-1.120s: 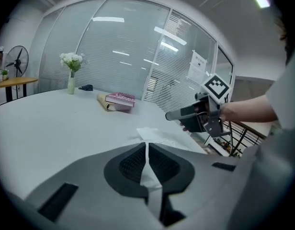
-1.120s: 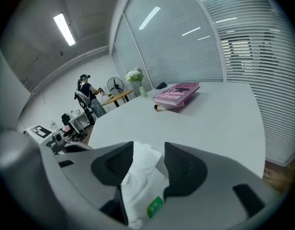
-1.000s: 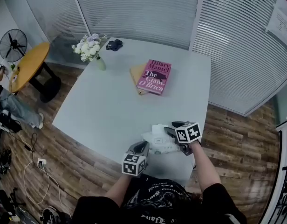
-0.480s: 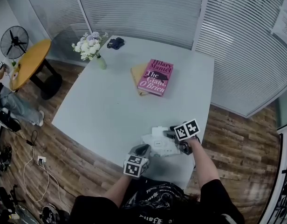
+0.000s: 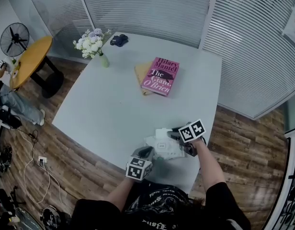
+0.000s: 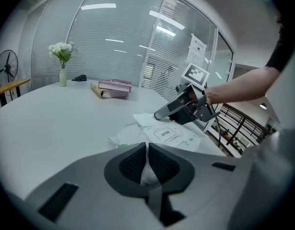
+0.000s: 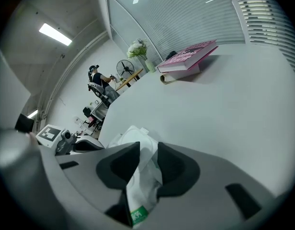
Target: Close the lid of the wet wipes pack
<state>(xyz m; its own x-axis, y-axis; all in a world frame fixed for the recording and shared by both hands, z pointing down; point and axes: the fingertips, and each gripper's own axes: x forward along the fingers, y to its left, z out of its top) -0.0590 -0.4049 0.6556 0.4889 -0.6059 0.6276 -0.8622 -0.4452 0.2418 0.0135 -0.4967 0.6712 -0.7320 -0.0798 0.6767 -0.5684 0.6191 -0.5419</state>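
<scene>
The white wet wipes pack (image 5: 163,146) lies near the table's front edge, its label marked OPEN (image 6: 165,133) facing up and lying flat. A white flap or sheet (image 6: 146,119) sticks out at its far end; I cannot tell which. My left gripper (image 5: 146,152) is shut on the pack's near left edge, with white film pinched between the pads (image 6: 147,150). My right gripper (image 5: 176,134) reaches in from the right, and its jaws have just been closing. The pack's end (image 7: 142,176) now sits squeezed between them (image 7: 148,150).
A pink book (image 5: 160,75) rests on a tan one mid-table. A vase of flowers (image 5: 92,44) and a dark object (image 5: 119,40) stand at the far corner. The table's front edge (image 5: 181,178) is close to the pack. A round yellow table (image 5: 28,61) and a fan (image 5: 14,32) stand on the left.
My right gripper has dipped a little onto the pack's right end. The left gripper has stayed where it was.
</scene>
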